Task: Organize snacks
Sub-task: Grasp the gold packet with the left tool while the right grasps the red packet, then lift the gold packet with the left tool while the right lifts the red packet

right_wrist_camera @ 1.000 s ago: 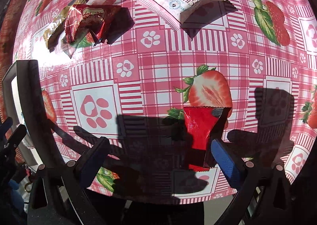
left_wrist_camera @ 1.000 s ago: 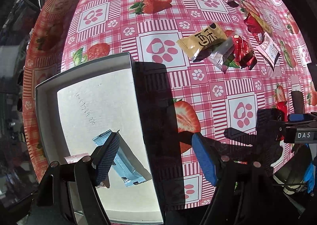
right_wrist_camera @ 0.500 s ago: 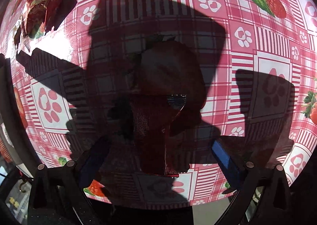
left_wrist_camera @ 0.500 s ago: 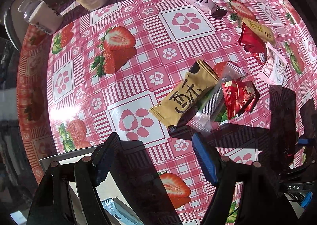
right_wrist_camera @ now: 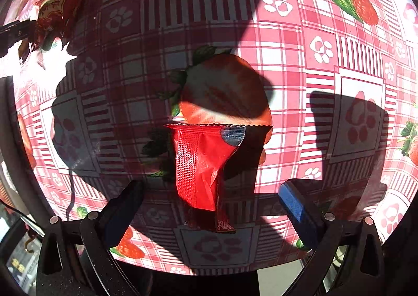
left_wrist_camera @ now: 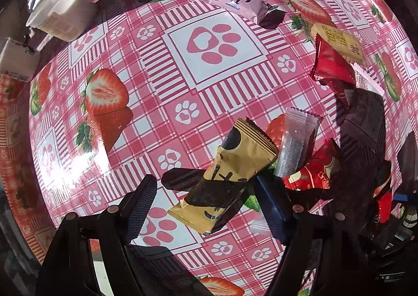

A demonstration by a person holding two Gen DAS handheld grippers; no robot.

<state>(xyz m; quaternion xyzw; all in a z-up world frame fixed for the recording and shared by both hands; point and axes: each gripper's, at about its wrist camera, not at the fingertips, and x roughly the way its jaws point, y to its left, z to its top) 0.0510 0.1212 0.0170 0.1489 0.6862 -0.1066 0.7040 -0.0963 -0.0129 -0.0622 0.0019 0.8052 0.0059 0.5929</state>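
Note:
A gold and black snack packet [left_wrist_camera: 235,165] lies slanted on the strawberry tablecloth [left_wrist_camera: 209,48]. My left gripper [left_wrist_camera: 206,204] points straight down over it with the packet's lower half between its fingers. Its jaws are closing, but the pads do not press the packet. In the right wrist view a red packet [right_wrist_camera: 201,165] lies flat between the wide-apart fingers of my right gripper [right_wrist_camera: 209,207], which is open and low over it. Shadows of the grippers fall across both packets.
A clear packet [left_wrist_camera: 295,147] and a red packet [left_wrist_camera: 313,176] lie just right of the gold one. Farther off are a pink packet [left_wrist_camera: 235,1], another red packet [left_wrist_camera: 329,63], a tan packet [left_wrist_camera: 339,42] and a white cup [left_wrist_camera: 60,16]. The grey tray's rim [right_wrist_camera: 10,118] is at the left.
My left gripper has left the tray, where a blue packet lay, and come down over the gold packet. My right gripper has sunk closer to the red packet.

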